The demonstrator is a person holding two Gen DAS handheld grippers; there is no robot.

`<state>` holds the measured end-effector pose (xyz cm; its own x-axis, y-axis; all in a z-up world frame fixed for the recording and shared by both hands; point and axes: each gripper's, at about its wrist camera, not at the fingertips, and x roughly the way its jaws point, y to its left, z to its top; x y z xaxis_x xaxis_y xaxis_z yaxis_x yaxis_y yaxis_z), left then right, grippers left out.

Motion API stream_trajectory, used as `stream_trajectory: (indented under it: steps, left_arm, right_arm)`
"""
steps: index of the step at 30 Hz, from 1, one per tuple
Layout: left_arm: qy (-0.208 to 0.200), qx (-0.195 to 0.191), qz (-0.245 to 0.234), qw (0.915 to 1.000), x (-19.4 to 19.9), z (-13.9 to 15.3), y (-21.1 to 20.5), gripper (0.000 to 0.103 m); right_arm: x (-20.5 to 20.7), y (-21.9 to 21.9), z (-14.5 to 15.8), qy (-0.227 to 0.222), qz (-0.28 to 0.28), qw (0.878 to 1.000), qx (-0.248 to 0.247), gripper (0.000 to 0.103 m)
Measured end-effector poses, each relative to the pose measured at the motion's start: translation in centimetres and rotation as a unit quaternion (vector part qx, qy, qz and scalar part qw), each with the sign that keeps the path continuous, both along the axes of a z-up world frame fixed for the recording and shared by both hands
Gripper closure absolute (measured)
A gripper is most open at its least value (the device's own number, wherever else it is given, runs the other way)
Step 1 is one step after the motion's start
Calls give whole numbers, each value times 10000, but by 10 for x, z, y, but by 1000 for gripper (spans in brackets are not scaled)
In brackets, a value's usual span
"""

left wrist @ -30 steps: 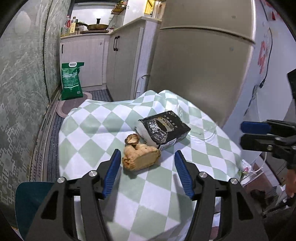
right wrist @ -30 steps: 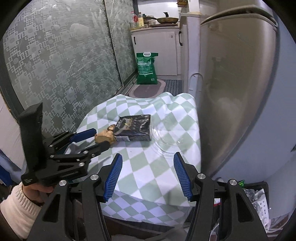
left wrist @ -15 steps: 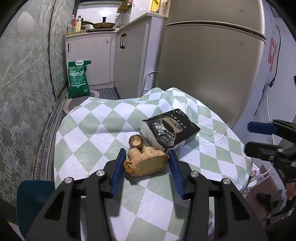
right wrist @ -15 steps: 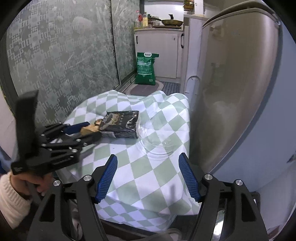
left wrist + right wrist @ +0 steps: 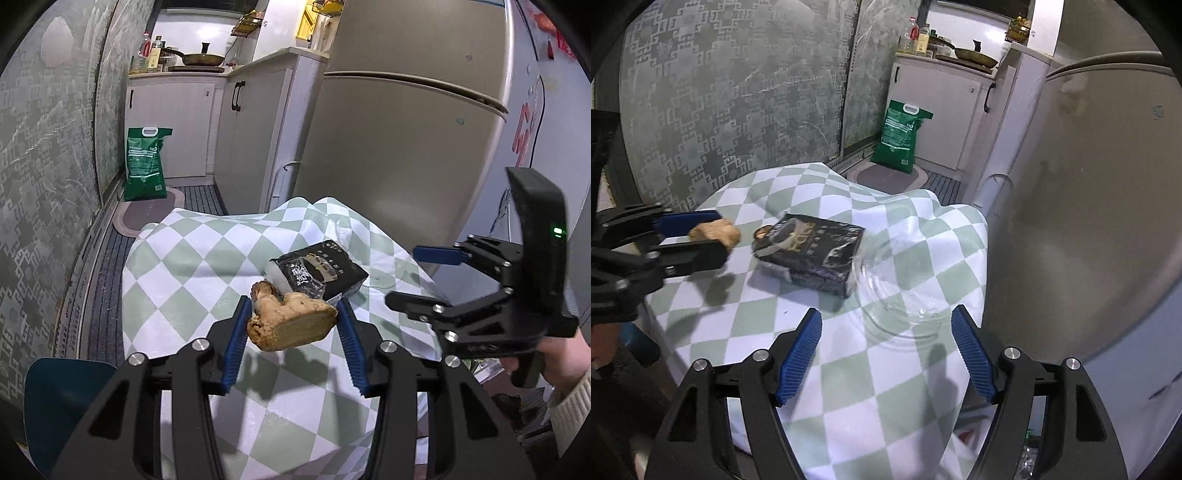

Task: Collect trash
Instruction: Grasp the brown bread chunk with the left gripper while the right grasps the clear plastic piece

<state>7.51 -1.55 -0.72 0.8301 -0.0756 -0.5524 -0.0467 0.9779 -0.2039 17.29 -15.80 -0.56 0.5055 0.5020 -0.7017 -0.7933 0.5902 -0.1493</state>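
Note:
My left gripper [image 5: 291,332] is shut on a brown ginger-like lump [image 5: 291,325] and holds it just above the checked tablecloth [image 5: 207,251], where its shadow falls. Behind it lies a black snack packet [image 5: 321,273]. The right gripper [image 5: 404,275] hovers to the right of the packet. In the right wrist view, the right gripper [image 5: 886,332] has its jaws opening with nothing between them, above a clear plastic dish [image 5: 897,295]. The packet [image 5: 812,251] lies left of the dish with a small brown shell [image 5: 762,232] beside it. The held lump [image 5: 716,230] shows at far left.
A tall fridge [image 5: 406,129] stands close behind the table on the right. White cabinets [image 5: 251,125] and a green sack [image 5: 146,162] on the floor lie beyond. A patterned glass wall [image 5: 720,92] runs along the left. A blue chair seat [image 5: 55,398] sits by the table's near-left corner.
My left gripper closed on the brown lump and lifted it off the cloth. The right gripper moved in over the table, rolled, and its jaws spread wider.

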Motion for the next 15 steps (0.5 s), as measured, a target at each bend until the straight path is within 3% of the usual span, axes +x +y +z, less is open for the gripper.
stream_trajectory:
  steps: [6, 10, 12, 13, 15]
  left_arm:
    - [-16, -30, -26, 10000, -4, 2, 3, 54]
    - [-9, -111, -4, 9999, -7, 3, 10, 54]
    - [-17, -156, 2, 9999, -9, 4, 14, 53]
    - [-25, -166, 1, 9999, -10, 5, 16, 53]
    - [-44, -167, 2, 9999, -12, 6, 18, 53]
  right_arm:
    - [10, 1, 6, -240, -104, 9995, -190, 30]
    - [8, 3, 11, -387, 148, 9989, -211, 30]
    - [3, 12, 8, -482, 333, 9977, -336, 44]
    - [1, 17, 6, -549, 431, 9965, -463, 60]
    - [-1, 28, -2, -566, 593, 9939, -742, 68]
